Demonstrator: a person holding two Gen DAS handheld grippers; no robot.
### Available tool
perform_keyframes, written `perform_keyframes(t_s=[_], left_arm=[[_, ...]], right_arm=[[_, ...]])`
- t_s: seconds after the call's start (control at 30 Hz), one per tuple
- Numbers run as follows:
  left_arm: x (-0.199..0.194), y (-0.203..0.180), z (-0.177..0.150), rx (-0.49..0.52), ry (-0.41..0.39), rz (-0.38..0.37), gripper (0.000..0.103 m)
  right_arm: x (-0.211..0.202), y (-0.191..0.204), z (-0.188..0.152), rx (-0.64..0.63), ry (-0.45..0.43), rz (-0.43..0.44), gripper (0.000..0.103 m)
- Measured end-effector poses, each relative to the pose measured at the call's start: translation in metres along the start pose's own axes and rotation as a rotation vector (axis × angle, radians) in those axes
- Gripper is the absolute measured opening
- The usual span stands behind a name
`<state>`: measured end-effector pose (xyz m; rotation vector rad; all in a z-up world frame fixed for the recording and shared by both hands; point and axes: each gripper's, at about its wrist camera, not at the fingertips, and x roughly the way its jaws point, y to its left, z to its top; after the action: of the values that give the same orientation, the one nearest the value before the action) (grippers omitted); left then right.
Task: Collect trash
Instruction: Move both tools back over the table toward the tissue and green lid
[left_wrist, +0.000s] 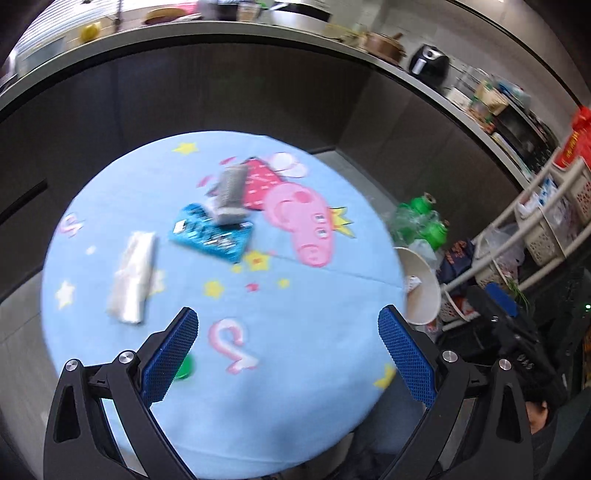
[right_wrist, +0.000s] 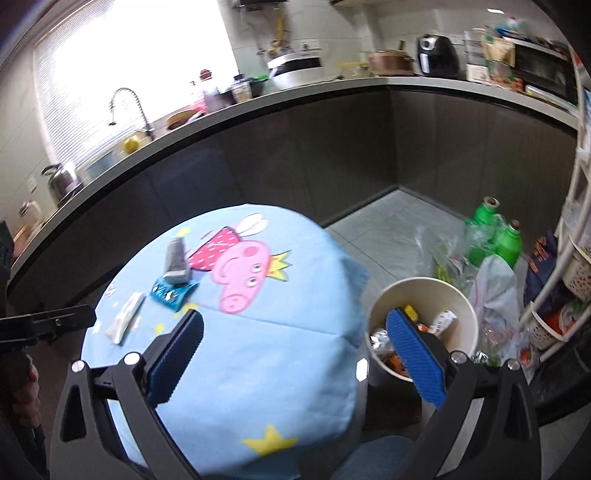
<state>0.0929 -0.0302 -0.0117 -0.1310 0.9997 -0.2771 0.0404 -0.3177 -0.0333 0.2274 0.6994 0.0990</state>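
- The left tongs (left_wrist: 288, 328) sit nearest the lens, blue pads spread wide with nothing between them, over the near part of the round desk (left_wrist: 295, 406); a green round thing (left_wrist: 184, 367) peeks out just behind the left pad, too hidden to name
- The right tongs (right_wrist: 294, 332) are likewise spread and empty, one pad over the desk cloth, the other over the mouth of the bin (right_wrist: 465, 306)
- No brand or print can be read; motion blur smears the wrappers; the cloth shows a pink cartoon pig (left_wrist: 306, 221) with a yellow crown, plus stars
- Three pieces of trash lie on the desk: one white wrapper (left_wrist: 131, 275) towards its left edge; one blue packet (left_wrist: 212, 232) near the middle; one grey packet (left_wrist: 231, 192) overlapping the blue one's far end
- One cream bin stands on the floor just beside the desk's right edge, holding mixed wrappers; two green bottles (right_wrist: 498, 236) stand behind it among plastic bags
- The near half of the cloth lies bare; dark cabinets (right_wrist: 295, 155) curve behind the desk's far edge, with a strip of tiled floor (right_wrist: 388, 221) between
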Motion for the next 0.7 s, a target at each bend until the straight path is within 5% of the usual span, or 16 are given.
perform_keyframes(t_s=[0.27,0.57,0.7], left_arm=[[-0.022,0.093,-0.037,-0.160,-0.006,0.124,0.094],[-0.043,0.145,-0.055,-0.228,-0.040,0.147,0.094],[-0.045,0.157,-0.058,-0.242,-0.050,0.143,0.094]], right_arm=[[0.029,0.084,-0.012,-0.114,0.100,0.164,0.100],[0.069,0.190,-0.052,-0.350,0.275,0.320,0.099],[0.084,0.212,-0.068,-0.408,0.333,0.372,0.076]])
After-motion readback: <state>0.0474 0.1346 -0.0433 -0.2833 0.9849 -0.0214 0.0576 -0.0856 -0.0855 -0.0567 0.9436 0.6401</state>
